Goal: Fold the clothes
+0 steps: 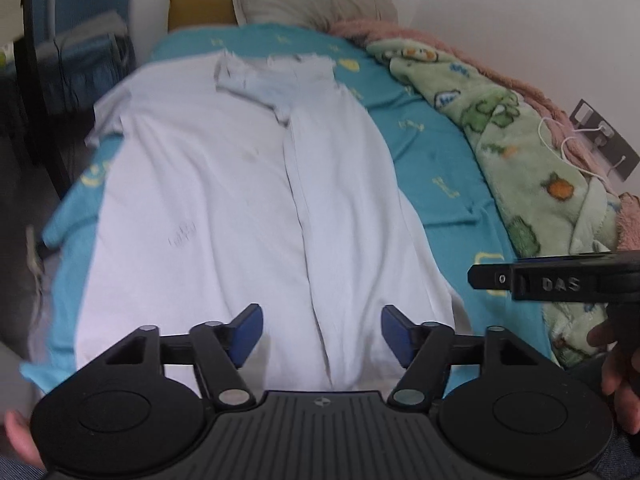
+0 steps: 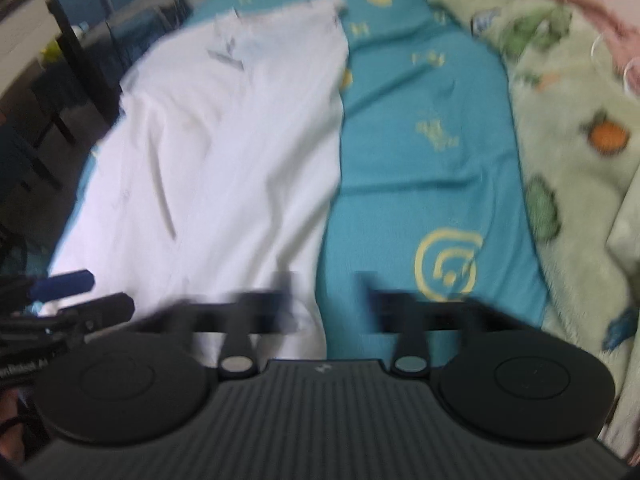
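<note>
Shirt (image 1: 248, 184), white and buttoned, lies spread flat on the teal bed sheet (image 1: 432, 148), straight ahead of the left tool (image 1: 322, 334). That tool is wide open, holding nothing. The right tool (image 2: 326, 304), blurred, looks open and empty over the shirt's edge.

Smooth white cloth shirt (image 1: 224, 208) beside a fuzzy green fleece blanket (image 1: 516, 152).

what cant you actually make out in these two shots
- Right wrist view: right gripper smeared by motion blur; the jaws stand apart, but contact with the white shirt can't be judged.
- Left wrist view: the shirt's near hem hidden behind the left gripper.
- Left wrist view: small dark mark on the shirt, too blurred to read.
</note>
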Tool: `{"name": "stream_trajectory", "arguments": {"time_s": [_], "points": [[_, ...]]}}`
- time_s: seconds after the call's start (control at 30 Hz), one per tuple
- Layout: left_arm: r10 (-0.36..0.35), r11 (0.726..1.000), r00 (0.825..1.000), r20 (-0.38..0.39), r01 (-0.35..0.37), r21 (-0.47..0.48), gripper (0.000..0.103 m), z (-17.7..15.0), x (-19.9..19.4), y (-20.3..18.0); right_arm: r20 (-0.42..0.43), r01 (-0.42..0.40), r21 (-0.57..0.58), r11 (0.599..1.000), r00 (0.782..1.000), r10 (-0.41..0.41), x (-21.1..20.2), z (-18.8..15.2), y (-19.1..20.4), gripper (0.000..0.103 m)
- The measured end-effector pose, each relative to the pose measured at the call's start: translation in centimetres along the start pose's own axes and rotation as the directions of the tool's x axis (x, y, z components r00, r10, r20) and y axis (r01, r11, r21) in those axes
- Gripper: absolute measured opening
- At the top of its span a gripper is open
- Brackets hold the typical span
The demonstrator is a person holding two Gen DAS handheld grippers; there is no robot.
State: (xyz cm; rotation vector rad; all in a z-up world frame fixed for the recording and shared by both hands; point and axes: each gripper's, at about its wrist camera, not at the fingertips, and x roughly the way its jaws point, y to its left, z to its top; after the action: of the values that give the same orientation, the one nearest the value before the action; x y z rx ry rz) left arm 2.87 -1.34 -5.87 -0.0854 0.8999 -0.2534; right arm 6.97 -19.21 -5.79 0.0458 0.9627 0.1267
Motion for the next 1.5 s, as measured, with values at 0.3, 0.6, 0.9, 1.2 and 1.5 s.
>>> {"name": "stream_trajectory", "arguments": {"time_s": [0.3, 0.6, 0.9, 1.2, 1.5], "points": [[0.105, 0.993, 0.978, 0.18, -0.111, 0.024, 0.099, 6.4, -2.8, 1.8, 0.227, -0.006, -0.019, 1.0, 0.974, 0.01, -2.0, 3.1, 1.3, 0.085], [0.194, 0.971, 0.97, 0.143, -0.17, -0.166, 0.099, 7.1, -1.6, 10.9, 0.287, -0.118, -0.276, 0.954, 0.937, 0.199, 3.9, 13.4, 10.9, 0.084], [0.305, 0.874, 0.951, 0.045, -0.26, -0.411, 0.099, 6.0, 1.3, 20.6, 0.072, -0.236, -0.529, 0.815, 0.945, 0.32, 19.4, 20.8, 28.2, 0.065], [0.319, 0.755, 0.944, -0.079, -0.304, -0.581, 0.098, 5.0, 5.2, 26.1, -0.047, -0.172, -0.764, 0.622, 0.976, 0.212, 32.9, 21.6, 43.2, 0.058], [0.325, 0.72, 0.939, -0.115, -0.325, -0.614, 0.098, 4.7, 6.3, 27.2, 0.061, 0.068, -0.884, 0.462, 0.998, -0.029, 38.5, 19.8, 46.8, 0.006]]}}
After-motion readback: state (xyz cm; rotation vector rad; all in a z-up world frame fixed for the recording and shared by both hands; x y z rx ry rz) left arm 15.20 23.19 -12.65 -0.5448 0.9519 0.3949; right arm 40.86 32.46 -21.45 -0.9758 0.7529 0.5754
